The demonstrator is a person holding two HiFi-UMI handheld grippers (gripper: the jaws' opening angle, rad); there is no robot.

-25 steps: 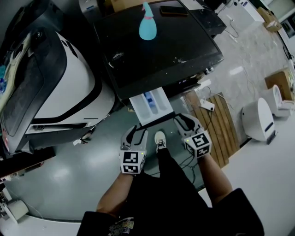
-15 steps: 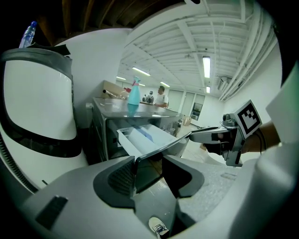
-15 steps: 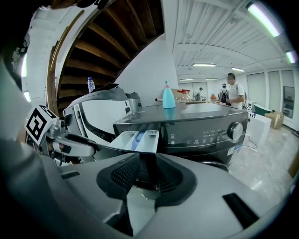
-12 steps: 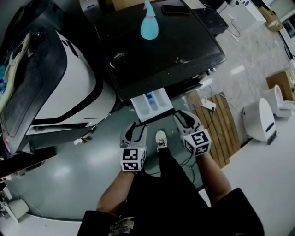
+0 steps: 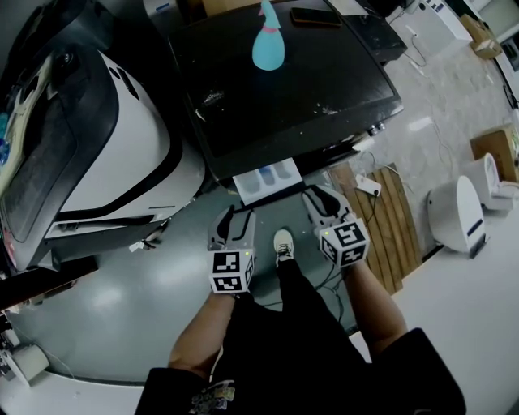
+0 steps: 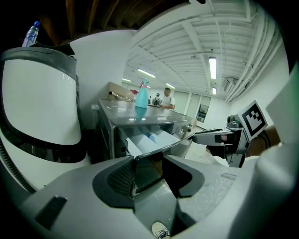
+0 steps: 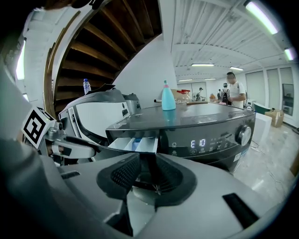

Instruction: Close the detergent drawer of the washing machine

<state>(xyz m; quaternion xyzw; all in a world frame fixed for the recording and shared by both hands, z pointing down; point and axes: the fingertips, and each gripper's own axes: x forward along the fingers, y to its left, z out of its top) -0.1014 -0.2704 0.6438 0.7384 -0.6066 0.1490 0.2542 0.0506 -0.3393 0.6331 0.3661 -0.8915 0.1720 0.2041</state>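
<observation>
The dark washing machine has its white detergent drawer sticking a short way out of the front. In the head view my left gripper is at the left end of the drawer's dark front panel and my right gripper is at its right end. The left gripper view shows the front panel lying between the pads of the left gripper. The right gripper view shows the drawer with its end corner between the pads of the right gripper. Both grippers are shut on the panel.
A teal spray bottle and a phone lie on the machine's top. A large white-and-black machine stands close on the left. A wooden pallet, a white appliance and a cardboard box are on the right. My shoe is under the drawer.
Both grippers have moved toward the machine together, and the drawer has slid in with them: less of its white tray shows now.
</observation>
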